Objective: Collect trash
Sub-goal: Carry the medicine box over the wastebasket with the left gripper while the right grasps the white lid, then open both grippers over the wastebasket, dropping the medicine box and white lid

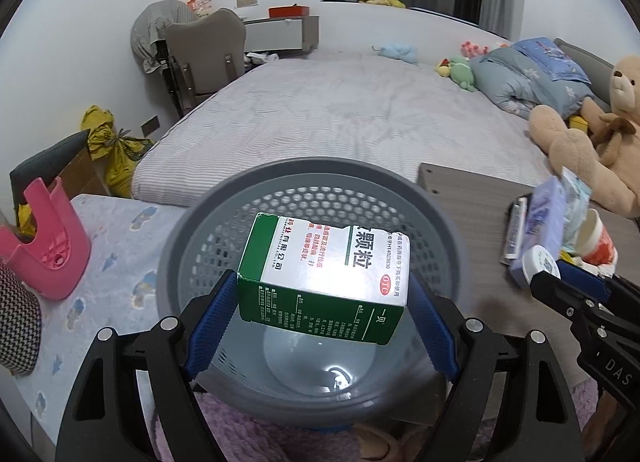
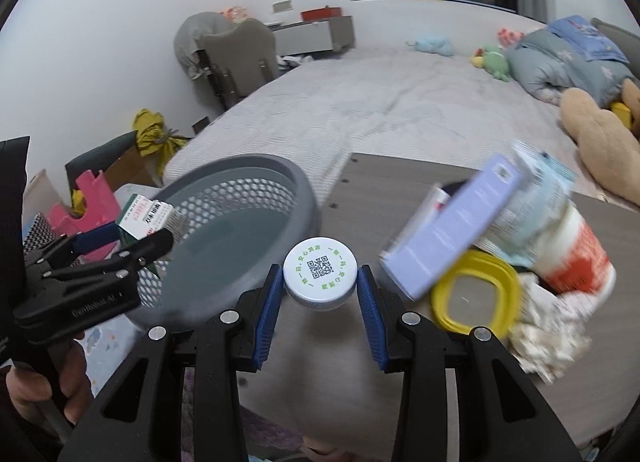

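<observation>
Two tools (both loaded): box (image 1: 324, 274), cap (image 2: 320, 270)

Green-white medicine box (image 1: 326, 274); grey perforated basket (image 1: 192, 229); white cap (image 2: 320, 268), green print; pink stool (image 1: 48, 246); yellow ring (image 2: 476, 294)

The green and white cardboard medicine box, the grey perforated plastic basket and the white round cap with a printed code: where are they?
Green and white cardboard medicine box (image 1: 324, 274): left wrist view, top face.
Grey perforated plastic basket (image 1: 308, 171): left wrist view, far rim.
White round cap (image 2: 320, 268): right wrist view, printed top.
</observation>
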{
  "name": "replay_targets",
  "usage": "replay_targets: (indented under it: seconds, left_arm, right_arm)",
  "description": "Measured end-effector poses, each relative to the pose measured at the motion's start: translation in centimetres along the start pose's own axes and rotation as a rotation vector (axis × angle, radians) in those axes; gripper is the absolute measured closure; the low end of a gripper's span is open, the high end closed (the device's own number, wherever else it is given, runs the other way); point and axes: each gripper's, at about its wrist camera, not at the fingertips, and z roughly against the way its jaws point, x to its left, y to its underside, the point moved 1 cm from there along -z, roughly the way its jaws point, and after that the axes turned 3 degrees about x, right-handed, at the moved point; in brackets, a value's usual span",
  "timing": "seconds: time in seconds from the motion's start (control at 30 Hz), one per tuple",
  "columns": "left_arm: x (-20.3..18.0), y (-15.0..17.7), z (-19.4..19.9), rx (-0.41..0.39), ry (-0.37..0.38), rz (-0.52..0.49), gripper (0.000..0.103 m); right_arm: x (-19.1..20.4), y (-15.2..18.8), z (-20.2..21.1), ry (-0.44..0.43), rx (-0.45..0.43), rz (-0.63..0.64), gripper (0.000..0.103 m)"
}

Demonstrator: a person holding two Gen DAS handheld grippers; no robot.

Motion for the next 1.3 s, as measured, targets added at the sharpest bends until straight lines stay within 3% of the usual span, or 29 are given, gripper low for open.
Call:
replay_targets:
  seconds: [0.3, 0.6, 0.63, 0.77, 1.3]
  left_arm:
    - [3.0, -1.1, -2.6, 0.045, -0.029, 0.023, 0.023]
    - [4.4, -1.3, -3.8, 0.066, -0.03, 0.045, 0.023]
    - [4.4, -1.3, -3.8, 0.066, -0.031, 0.048, 0.022]
    - [4.6, -1.2, -3.9, 0.075, -0.051, 0.053, 0.021]
    - [5.3, -0.6, -3.4, 0.079, -0.077, 0.076, 0.019]
  right_arm:
    - [3.7, -2.6, -4.7, -0.077, 0.069, 0.07, 0.065]
    - [4.3, -3.8, -6.5, -0.093, 0.088, 0.078, 0.064]
    - [4.4, -3.8, -6.5, -0.094, 0.087, 0.08, 0.063]
    - [4.5, -3.9, -6.1, -0.09, 0.067, 0.086, 0.041]
    - [4.5, -3.5, -5.9, -0.092, 0.063, 0.079, 0.039]
